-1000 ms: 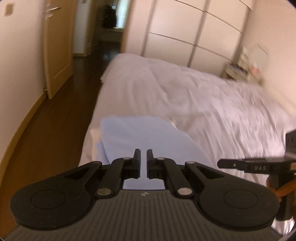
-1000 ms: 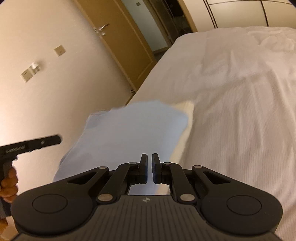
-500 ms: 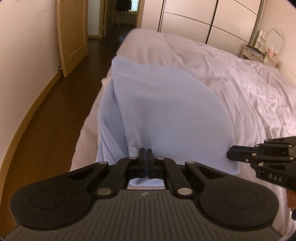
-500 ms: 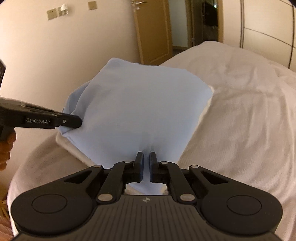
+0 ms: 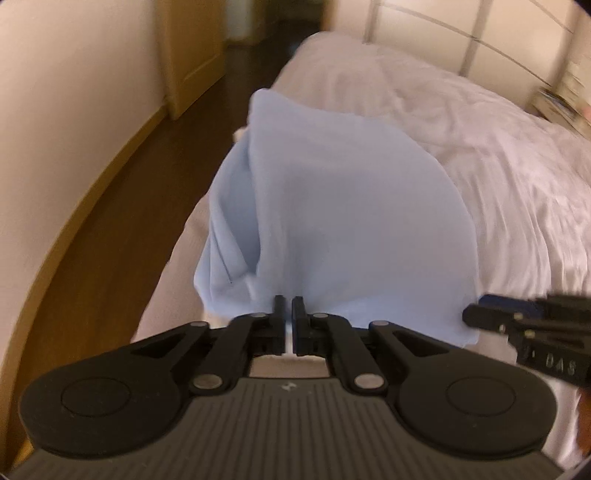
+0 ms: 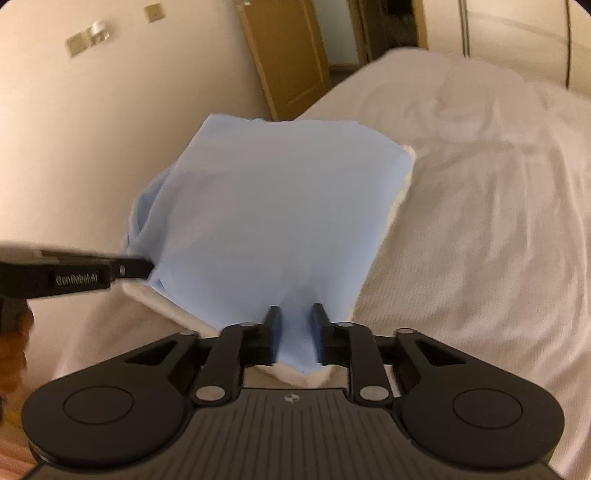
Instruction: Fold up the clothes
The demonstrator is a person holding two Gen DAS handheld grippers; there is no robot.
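Note:
A light blue garment (image 5: 343, 206) lies folded over near the corner of a white bed (image 5: 509, 155); it also shows in the right wrist view (image 6: 273, 218). My left gripper (image 5: 288, 310) sits at the garment's near left edge with its jaws a narrow slit apart, and no cloth shows between them. My right gripper (image 6: 295, 321) is at the near right corner, its jaws parted with blue cloth lying loose between them. Each gripper shows in the other's view, the right one (image 5: 476, 315) and the left one (image 6: 142, 267), at the cloth's edges.
A white towel (image 6: 400, 192) lies under the garment. Dark wood floor (image 5: 122, 206) runs along the bed's left side, with a beige wall and a wooden door (image 5: 192, 55) beyond. White wardrobe panels (image 5: 461, 33) stand behind the bed.
The garment went from hanging low to laid over the bed corner. My right jaws have opened, letting go of the cloth. My left jaws have parted slightly.

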